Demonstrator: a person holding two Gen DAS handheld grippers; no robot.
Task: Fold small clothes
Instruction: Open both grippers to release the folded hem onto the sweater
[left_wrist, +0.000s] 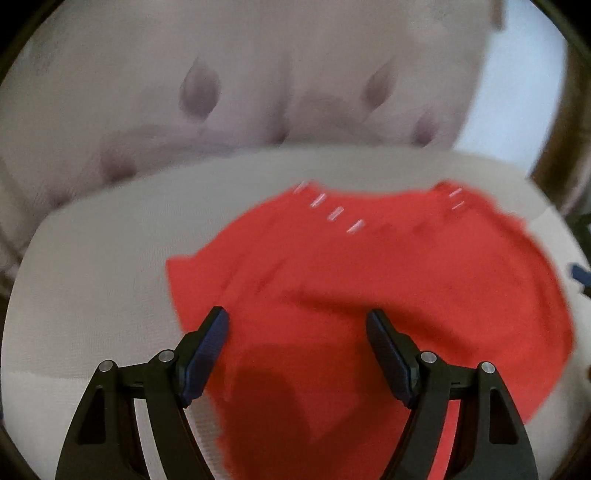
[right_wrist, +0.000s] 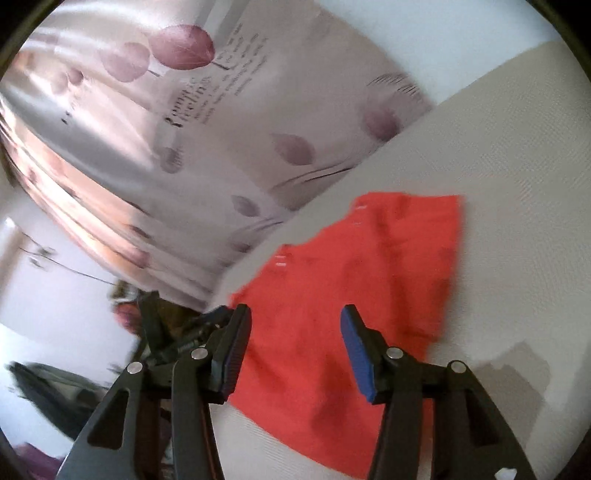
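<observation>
While both our left claw (left_wrist: 297, 328) and right claw (right_wrist: 295, 325) hang agape, empty, over the red garment (left_wrist: 388, 280), we should pinch matching edges squarely.

A pale cream surface with a fine woven texture (left_wrist: 92, 280) fills the foreground. Behind it hangs a glossy pinkish-grey curtain (right_wrist: 229, 122) printed with mauve petals and dark lettering, daylight glowing through its folds. A plain white wall (right_wrist: 55, 295) shows beside it.
</observation>
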